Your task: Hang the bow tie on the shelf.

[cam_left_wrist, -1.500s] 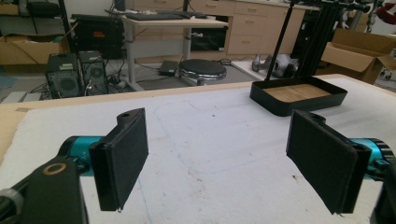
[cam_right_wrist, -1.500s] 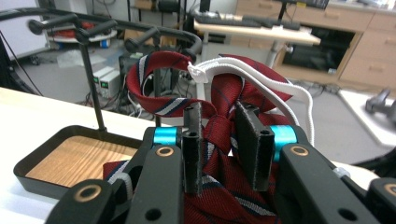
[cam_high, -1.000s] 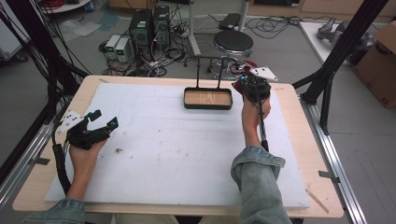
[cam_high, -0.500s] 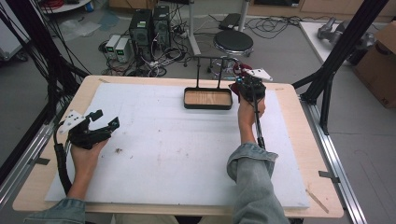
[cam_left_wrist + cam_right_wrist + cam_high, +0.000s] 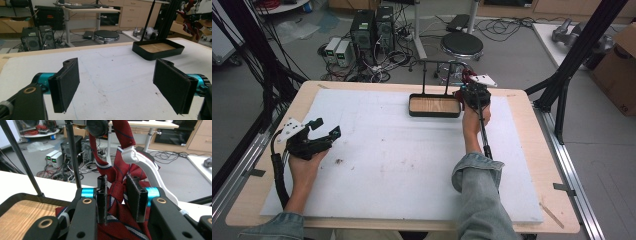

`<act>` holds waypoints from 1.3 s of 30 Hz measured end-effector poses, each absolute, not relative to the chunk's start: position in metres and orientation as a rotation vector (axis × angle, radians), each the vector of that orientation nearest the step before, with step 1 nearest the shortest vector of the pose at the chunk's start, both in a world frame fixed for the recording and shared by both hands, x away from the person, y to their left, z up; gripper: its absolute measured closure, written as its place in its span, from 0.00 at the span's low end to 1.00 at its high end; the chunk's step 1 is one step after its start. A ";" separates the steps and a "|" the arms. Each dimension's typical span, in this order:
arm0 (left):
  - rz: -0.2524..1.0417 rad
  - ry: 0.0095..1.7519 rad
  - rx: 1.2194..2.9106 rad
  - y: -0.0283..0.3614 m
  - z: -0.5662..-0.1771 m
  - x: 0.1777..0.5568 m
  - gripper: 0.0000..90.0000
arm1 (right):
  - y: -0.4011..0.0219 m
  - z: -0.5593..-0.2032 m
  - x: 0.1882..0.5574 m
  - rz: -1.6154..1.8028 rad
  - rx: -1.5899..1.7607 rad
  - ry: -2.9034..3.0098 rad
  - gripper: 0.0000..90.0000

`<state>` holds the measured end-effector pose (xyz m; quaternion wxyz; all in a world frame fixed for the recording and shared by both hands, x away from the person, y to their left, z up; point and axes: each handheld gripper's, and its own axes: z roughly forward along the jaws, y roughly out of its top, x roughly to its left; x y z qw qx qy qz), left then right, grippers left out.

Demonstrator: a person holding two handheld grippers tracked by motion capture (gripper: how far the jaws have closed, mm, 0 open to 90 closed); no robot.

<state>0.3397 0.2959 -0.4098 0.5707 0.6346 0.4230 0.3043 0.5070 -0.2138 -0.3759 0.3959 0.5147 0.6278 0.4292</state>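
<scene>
- Red striped tie (image 5: 117, 190) clamped between the pads of the right gripper (image 5: 117, 202), jaws nearly closed on the knot region; more fabric bunched below and behind the jaws.
- Beyond the jaws, tie bands rising to a round black knob (image 5: 97, 127), with a white plastic clip (image 5: 132, 157) just past the right-hand pad.
- To the left of the jaws, black tray (image 5: 15, 198) with a wooden floor, its near corner just beside the fabric.
- Left gripper (image 5: 117, 85) resting idle, jaws wide apart, nothing between them; bare white mat (image 5: 107, 75) ahead, tray farther off at upper right.
- From above, right gripper (image 5: 475, 95) at the tray's right end, beside the black stand (image 5: 439, 75).
- Judged progress: grasp secured; transfer of the tie between stand and tray unfinished, direction not determinable. Release not yet done.
</scene>
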 end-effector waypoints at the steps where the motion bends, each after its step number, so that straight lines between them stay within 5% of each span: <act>1: 0.714 0.993 1.490 0.296 -0.410 0.340 0.24 | -0.214 -0.376 0.507 1.085 1.300 1.593 0.78; 39: 0.726 1.000 1.502 0.294 -0.411 0.336 0.23 | -0.227 -0.336 0.453 1.317 1.247 1.682 0.33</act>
